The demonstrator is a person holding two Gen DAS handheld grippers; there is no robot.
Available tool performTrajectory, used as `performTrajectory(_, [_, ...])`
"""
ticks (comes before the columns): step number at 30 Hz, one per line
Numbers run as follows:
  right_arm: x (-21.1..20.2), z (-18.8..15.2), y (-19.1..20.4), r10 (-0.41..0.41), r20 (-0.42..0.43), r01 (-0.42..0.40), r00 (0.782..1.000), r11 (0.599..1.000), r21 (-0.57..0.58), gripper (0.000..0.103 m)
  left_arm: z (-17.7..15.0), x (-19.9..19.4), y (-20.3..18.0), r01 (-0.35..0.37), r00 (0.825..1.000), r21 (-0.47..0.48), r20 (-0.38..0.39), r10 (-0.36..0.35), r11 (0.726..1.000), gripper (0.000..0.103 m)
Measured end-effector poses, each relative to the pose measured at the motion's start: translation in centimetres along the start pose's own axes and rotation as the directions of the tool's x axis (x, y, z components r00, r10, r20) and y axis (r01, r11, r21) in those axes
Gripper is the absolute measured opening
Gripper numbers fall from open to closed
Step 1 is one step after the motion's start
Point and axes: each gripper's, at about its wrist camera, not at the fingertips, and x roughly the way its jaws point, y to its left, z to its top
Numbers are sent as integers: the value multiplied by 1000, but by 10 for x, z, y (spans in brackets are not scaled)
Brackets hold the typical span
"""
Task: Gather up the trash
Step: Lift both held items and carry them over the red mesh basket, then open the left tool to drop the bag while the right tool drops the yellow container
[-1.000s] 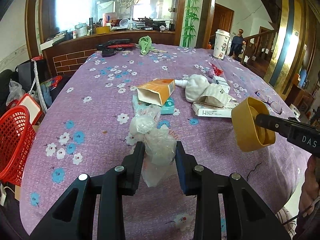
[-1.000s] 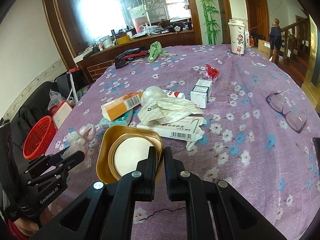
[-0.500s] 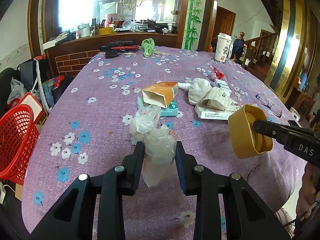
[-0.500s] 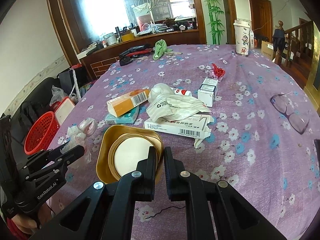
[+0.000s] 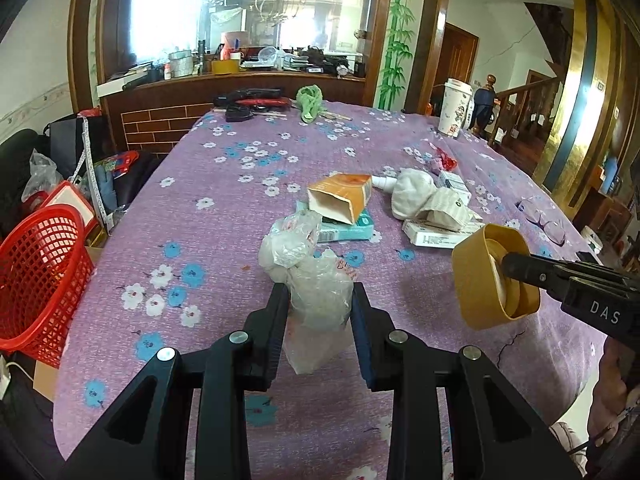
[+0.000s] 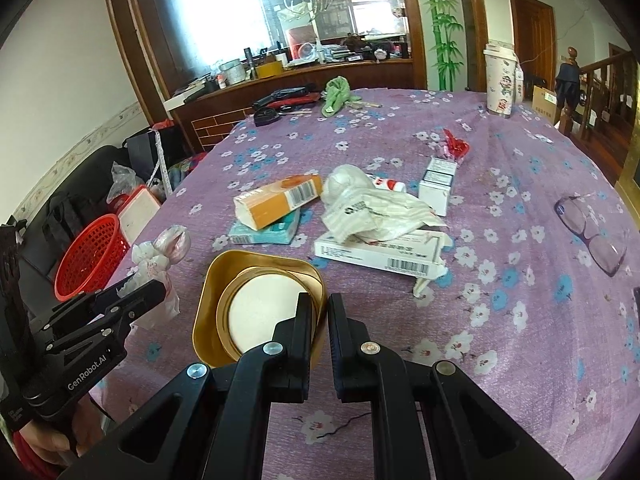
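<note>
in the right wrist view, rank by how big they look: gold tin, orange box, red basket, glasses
1. Gold square metal tin: largest, though nearest the camera, so partly nearness.
2. Orange cardboard box and red plastic mesh basket: look alike; the basket is partly hidden.
3. Purple-framed glasses: smallest.

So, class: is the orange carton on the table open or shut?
Open: the orange carton lies on its side, its near end gaping, hollow inside.

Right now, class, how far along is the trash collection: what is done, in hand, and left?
Done: nothing visibly binned; the red basket looks empty. In hand: the left tool grips a crumpled plastic bag, and the right tool pinches a gold tub. Left: the orange carton, teal box, white wrapper and boxes.
</note>
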Motion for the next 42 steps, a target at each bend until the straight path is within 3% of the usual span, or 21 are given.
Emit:
performTrajectory(21, [19,34,85,113,-50,-119,992,985,-128,9,13,-52,86,-120,984,-147,111,137,982,30])
performTrajectory(30, [33,55,145,165,-67,-175,984,962,-209,9,13,-83,152,-215,956,-253,144,256,943,30])
performTrajectory(42, [71,83,245,205,-100,-226,974,925,-304,9,0,-94,231,-307,930,-329,97,355,893,30])
